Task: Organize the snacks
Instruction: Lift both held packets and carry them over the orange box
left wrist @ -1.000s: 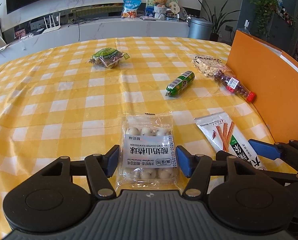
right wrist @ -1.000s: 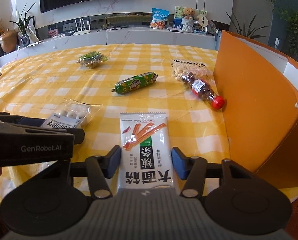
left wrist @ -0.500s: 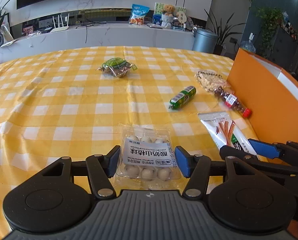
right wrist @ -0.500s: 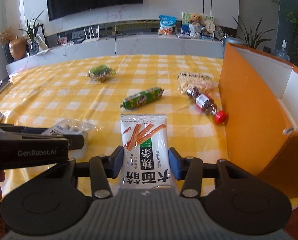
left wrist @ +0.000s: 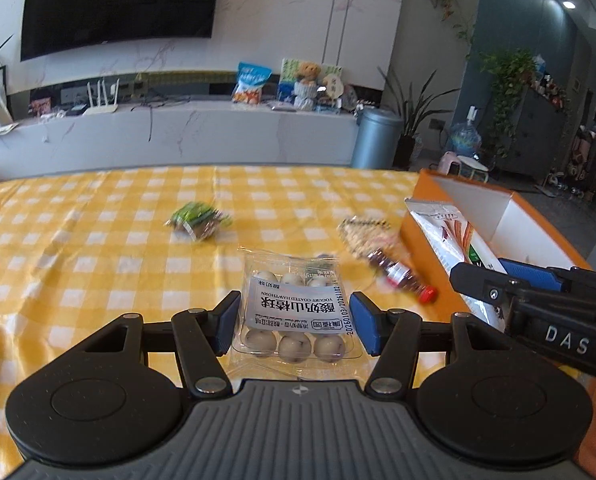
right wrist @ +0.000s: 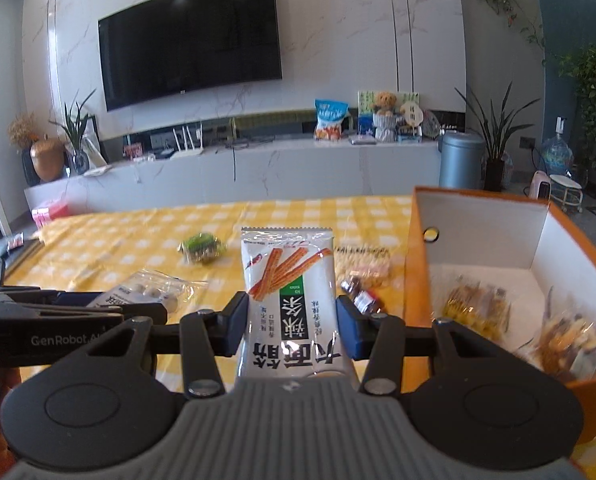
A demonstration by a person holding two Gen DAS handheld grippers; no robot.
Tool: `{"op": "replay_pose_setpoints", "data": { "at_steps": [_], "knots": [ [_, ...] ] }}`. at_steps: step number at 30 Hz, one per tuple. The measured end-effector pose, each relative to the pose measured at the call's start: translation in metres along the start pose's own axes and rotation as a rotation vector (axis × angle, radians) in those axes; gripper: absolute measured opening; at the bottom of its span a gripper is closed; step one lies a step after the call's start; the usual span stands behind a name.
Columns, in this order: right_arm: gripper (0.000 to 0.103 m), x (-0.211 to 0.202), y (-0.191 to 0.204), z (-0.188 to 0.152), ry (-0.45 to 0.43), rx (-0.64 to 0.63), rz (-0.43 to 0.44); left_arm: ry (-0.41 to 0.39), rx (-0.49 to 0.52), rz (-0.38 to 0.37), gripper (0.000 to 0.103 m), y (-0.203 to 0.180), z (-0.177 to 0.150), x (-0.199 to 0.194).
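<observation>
Both grippers carry a snack clear of the yellow checked table (left wrist: pixel 98 248). Left gripper (left wrist: pixel 296 322) clamps a clear pack of white balls (left wrist: pixel 296 312) between its blue pads. Right gripper (right wrist: pixel 288 330) pinches a white packet of spicy sticks (right wrist: pixel 290 300) (upright, label upside down), just left of the orange box (right wrist: pixel 416 280), which holds other snacks.

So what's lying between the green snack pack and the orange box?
In the right wrist view, a peanut bag and a small bottle lie between green pack and box.
</observation>
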State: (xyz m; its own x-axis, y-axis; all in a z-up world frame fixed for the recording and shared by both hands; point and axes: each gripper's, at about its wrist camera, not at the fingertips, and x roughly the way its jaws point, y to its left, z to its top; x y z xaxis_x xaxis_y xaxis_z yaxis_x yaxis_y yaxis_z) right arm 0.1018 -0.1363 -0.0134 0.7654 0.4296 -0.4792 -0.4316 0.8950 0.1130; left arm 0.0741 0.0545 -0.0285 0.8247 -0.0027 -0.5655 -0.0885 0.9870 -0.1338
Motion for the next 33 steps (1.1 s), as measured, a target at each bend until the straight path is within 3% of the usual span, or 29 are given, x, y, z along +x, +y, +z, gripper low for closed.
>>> {"op": "replay_pose_setpoints", "data": {
  "at_steps": [8, 14, 24, 33],
  "knots": [
    [0.046, -0.031, -0.052, 0.033, -0.027, 0.055, -0.039, -0.042, 0.096, -0.105, 0.067, -0.045, 0.036, 0.002],
    [0.046, -0.036, -0.1, 0.052, 0.019, 0.087, -0.112, -0.039, 0.205, -0.204, 0.067, -0.09, 0.067, 0.024],
    [0.046, -0.021, -0.153, 0.054, 0.127, 0.054, -0.232, 0.048, 0.45, -0.312, 0.067, -0.162, 0.085, 0.086],
    [0.046, 0.023, -0.19, 0.052, 0.271, -0.033, -0.249, 0.142, 0.597, -0.333, 0.067, -0.192, 0.083, 0.136]
  ]
}}
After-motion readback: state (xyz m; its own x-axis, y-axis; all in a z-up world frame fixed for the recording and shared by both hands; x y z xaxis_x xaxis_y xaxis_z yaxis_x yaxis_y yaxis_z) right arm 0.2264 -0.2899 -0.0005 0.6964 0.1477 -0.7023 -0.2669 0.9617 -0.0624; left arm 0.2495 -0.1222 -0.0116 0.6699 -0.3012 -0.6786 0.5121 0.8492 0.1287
